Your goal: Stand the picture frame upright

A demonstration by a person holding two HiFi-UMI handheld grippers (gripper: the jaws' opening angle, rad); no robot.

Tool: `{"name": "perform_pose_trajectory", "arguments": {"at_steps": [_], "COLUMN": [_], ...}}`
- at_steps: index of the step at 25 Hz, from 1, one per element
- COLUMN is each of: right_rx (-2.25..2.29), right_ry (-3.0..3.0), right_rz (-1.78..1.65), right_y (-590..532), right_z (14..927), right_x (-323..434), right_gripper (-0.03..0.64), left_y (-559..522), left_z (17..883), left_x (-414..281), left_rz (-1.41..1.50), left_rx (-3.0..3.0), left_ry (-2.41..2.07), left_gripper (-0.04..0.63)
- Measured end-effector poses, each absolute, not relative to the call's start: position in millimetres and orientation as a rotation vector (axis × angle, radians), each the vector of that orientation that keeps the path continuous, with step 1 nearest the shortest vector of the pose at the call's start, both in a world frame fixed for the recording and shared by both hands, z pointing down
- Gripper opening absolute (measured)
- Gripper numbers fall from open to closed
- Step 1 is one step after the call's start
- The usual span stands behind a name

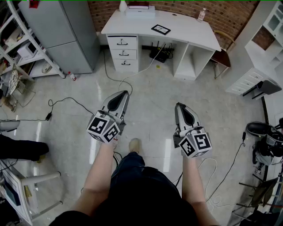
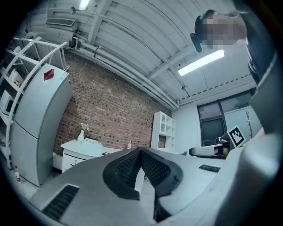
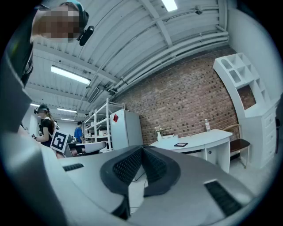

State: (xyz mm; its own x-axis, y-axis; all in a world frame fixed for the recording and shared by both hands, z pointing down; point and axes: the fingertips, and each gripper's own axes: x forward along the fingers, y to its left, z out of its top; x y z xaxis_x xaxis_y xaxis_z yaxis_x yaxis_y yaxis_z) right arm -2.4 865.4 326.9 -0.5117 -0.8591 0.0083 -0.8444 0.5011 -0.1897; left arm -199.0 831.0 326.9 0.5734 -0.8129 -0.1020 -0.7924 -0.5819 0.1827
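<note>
A black picture frame (image 1: pixel 161 29) lies flat on the white desk (image 1: pixel 185 31) at the far side of the room. It shows small in the right gripper view too, as the picture frame (image 3: pixel 181 144) flat on the desk (image 3: pixel 199 142). My left gripper (image 1: pixel 123 93) and right gripper (image 1: pixel 178 106) are held out over the floor, well short of the desk, both pointing toward it. Each is shut with nothing between its jaws. The left gripper (image 2: pixel 140 152) view shows the desk (image 2: pixel 84 148) far off; the frame is not clear there.
A grey refrigerator (image 1: pixel 66 33) and white shelving (image 1: pixel 20 44) stand left of the desk. A chair (image 1: pixel 223 55) and white drawer unit (image 1: pixel 252 75) stand to the right. Cables (image 1: pixel 66 103) trail over the tiled floor. A vase (image 1: pixel 123 6) and a bottle (image 1: pixel 202 14) stand on the desk.
</note>
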Motion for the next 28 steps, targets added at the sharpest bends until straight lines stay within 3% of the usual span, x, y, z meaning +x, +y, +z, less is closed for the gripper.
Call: {"name": "perform_pose_trajectory", "arguments": {"at_steps": [16,28], "right_rx": [-1.629,-1.603], "right_ry": [2.595,2.56], "right_rz": [-0.262,-0.309], "right_y": [700,645], "right_z": [348,347], "right_x": [-40,-57], "right_gripper": [0.003,0.005], "left_y": [658,595], "left_z": [356,351], "left_x": [-253,-259], "left_rz": [-0.197,-0.223], "left_rx": [2.673,2.696], "left_ry": [-1.328,-1.282], "left_gripper": [0.009,0.009]}}
